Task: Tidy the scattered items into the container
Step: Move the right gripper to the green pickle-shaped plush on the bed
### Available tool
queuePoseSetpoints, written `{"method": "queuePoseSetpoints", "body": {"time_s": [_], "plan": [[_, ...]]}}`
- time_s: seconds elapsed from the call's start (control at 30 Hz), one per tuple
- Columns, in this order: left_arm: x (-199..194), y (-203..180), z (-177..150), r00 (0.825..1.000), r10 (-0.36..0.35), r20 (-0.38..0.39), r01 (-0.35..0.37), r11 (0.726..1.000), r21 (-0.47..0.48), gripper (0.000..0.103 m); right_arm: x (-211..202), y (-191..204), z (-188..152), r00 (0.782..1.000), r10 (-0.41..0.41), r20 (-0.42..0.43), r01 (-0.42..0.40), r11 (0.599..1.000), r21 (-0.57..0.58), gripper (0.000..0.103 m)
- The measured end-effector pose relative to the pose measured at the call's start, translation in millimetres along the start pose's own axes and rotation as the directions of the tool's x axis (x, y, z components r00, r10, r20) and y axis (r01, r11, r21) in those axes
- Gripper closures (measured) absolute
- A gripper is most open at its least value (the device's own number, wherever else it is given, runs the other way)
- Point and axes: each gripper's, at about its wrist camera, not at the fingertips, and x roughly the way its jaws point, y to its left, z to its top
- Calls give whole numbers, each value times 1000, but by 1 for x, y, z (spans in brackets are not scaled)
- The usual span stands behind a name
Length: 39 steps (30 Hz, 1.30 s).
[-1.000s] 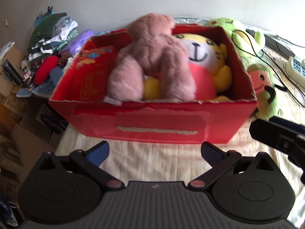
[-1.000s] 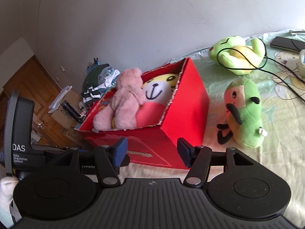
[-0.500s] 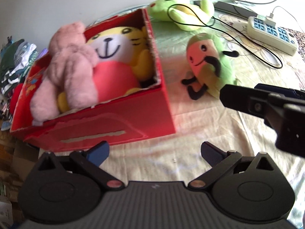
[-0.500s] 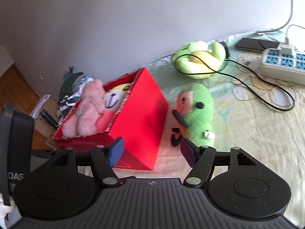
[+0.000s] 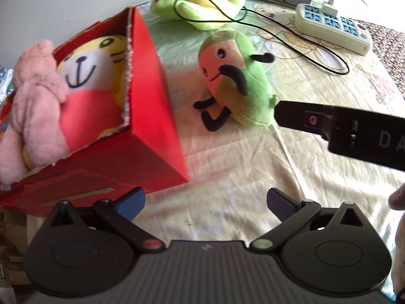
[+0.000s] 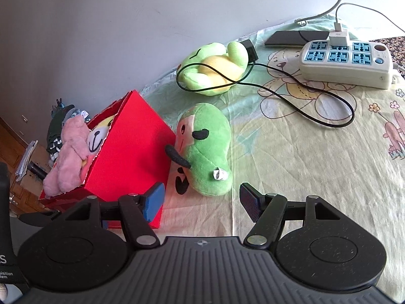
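Note:
A red cardboard box (image 5: pixel 154 106) (image 6: pixel 131 152) holds a pink bear (image 5: pixel 33 106) (image 6: pixel 68 157) and a yellow tiger plush (image 5: pixel 91 60). A green avocado plush (image 5: pixel 238 76) (image 6: pixel 207 149) lies on the sheet just right of the box. A green frog plush (image 5: pixel 200 7) (image 6: pixel 215 68) lies farther back under a black cable. My left gripper (image 5: pixel 205 202) is open and empty, near the box's front corner. My right gripper (image 6: pixel 202 200) is open and empty, just short of the avocado plush; its body shows in the left wrist view (image 5: pixel 341 129).
A white power strip (image 6: pixel 346 60) (image 5: pixel 331 30) with a plugged charger and a black cable (image 6: pixel 316 96) lie at the back right. A dark flat device (image 6: pixel 296 38) lies by the wall. Clothes and clutter (image 6: pixel 60 124) sit beyond the bed's left edge.
Both grippers have swung right, away from the box front toward the avocado plush. The right gripper has come closer to the plush. Both stay open.

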Motion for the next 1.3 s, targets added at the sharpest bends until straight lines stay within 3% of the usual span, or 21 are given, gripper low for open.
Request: {"method": "queuePoseSetpoints", "body": {"time_s": [0.17,0.3,0.47,0.67,0.83,1.13,1.3], "plan": [[3,-16,2,996,-79,31,76,994,75,1,0,-20,8,999,-27,-23,28,999,28,35],[6,-29,8,988,-140,70,130,983,128,1,1,-29,33,995,-24,-93,21,999,-42,35],[16,-38,22,971,-214,110,205,975,90,1,-4,-35,80,981,-43,-187,16,990,-140,35],[27,-47,30,970,-186,157,174,981,89,1,-3,-41,96,988,4,-156,-20,994,-105,35],[42,-41,34,976,-146,163,139,989,51,1,22,-35,93,976,112,-188,-122,992,-40,35],[54,-36,42,974,-109,197,102,994,43,2,79,-16,99,949,173,-262,-190,981,-41,35],[57,-44,44,973,-96,212,75,992,101,13,98,-22,92,945,161,-284,-173,985,-19,47]]}}
